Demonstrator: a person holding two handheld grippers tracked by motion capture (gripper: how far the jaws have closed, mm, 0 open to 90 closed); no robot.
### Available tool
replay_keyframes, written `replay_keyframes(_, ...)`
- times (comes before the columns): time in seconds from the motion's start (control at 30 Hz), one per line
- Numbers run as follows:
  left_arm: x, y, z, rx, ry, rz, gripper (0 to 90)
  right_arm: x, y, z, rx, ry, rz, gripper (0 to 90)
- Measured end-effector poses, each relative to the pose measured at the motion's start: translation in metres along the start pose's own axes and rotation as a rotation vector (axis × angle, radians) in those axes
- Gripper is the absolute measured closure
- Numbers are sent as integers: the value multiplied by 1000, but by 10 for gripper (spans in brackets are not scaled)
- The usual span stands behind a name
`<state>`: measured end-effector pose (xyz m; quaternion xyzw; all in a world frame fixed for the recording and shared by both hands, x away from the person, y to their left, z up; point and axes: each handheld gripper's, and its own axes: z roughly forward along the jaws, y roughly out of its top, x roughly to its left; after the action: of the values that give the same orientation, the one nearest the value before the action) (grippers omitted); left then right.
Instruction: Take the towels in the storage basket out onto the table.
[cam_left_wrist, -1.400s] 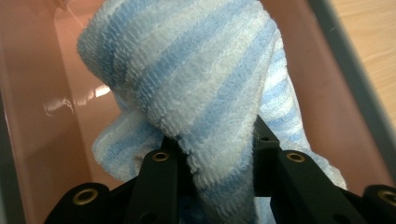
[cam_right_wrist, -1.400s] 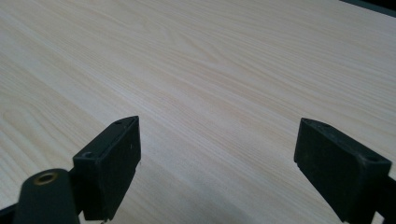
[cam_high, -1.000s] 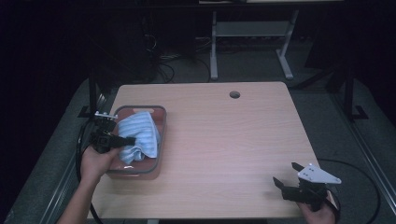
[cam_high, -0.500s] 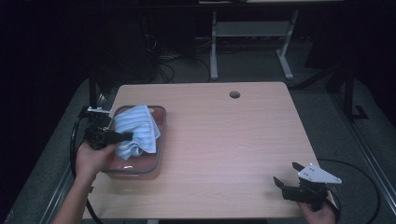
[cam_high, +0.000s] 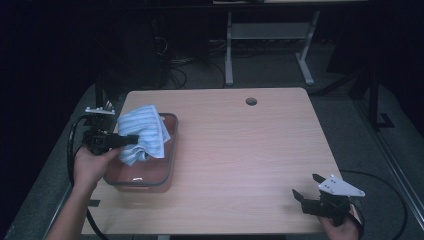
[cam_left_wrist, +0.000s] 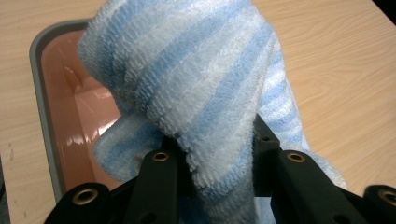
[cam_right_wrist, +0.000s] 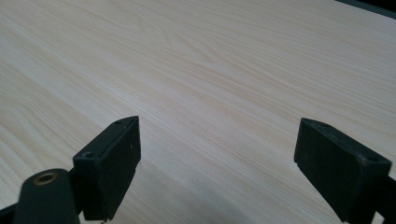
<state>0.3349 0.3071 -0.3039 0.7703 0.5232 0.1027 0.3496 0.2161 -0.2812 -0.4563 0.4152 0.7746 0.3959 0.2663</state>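
High view: the left gripper is seen clamped on a blue-striped cloth, which is held up over the pink container at the left side of the tabletop. Most of the cloth is bunched above the container's rim, with its lower folds hanging down toward the inside. The right gripper is parked near the right front corner, well apart from everything.

Left gripper view: the cloth is pinched between the jaws and piled up over them, so a thick wad is being gripped rather than a neat edge. The container can be seen below and to the left, its inside looking bare and a bit shiny.

Right gripper view: the right gripper is shown with its jaws wide apart and nothing between them, just bare wood grain underneath.

What could go wrong, tbh: since a bulky fold is gripped, a layer could be let slip and the cloth dropped back in. A trailing corner could also be snagged on the rim, and the light-looking container dragged or tipped, as it isn't being steadied by the other gripper.
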Motion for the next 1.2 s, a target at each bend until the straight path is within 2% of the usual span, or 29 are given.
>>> replay_keyframes(0.2,-6,6,-3,-10,-15,13,693,0,0,0,-1,-1,-2,142)
replay_keyframes(0.8,-28,22,4,-12,-36,51,693,-1,0,0,0,2,0,142)
replay_keyframes(1.2,-40,28,16,1,-60,69,693,-3,-1,0,-2,0,7,142)
